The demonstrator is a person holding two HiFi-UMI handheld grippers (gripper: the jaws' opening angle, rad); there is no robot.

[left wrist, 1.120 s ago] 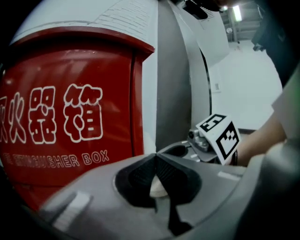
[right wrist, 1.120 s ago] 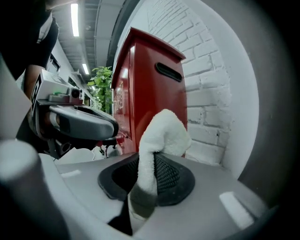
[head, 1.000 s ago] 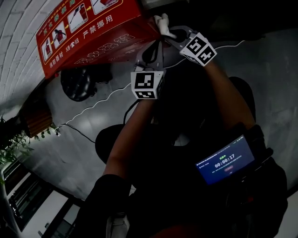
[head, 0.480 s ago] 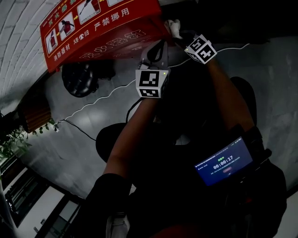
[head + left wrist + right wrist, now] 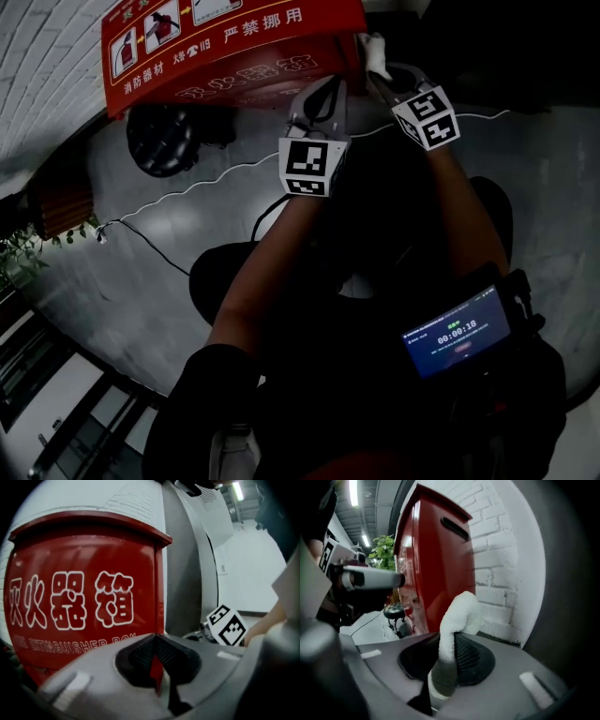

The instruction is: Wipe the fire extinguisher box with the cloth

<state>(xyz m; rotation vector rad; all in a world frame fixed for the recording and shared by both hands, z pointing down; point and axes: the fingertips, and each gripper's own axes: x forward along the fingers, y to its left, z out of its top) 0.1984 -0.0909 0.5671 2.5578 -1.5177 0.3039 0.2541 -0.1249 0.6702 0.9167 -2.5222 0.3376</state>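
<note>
Right tool point(image 5: 382, 77) lowered slightly, clenching cloth point(image 5: 375, 52) at box point(image 5: 234, 52), left tool point(image 5: 325, 89) closed, brick wall point(image 5: 499, 564)

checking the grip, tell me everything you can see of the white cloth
The cloth is white and fluffy, like terry. It is bunched into a fold pinched between the shut jaws of the right gripper, its rounded end poking past the jaw tips. It sits beside the red fire extinguisher box; whether it touches the box is unclear.

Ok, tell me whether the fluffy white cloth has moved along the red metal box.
No: the white cloth stays at the right corner of the red box.
</note>
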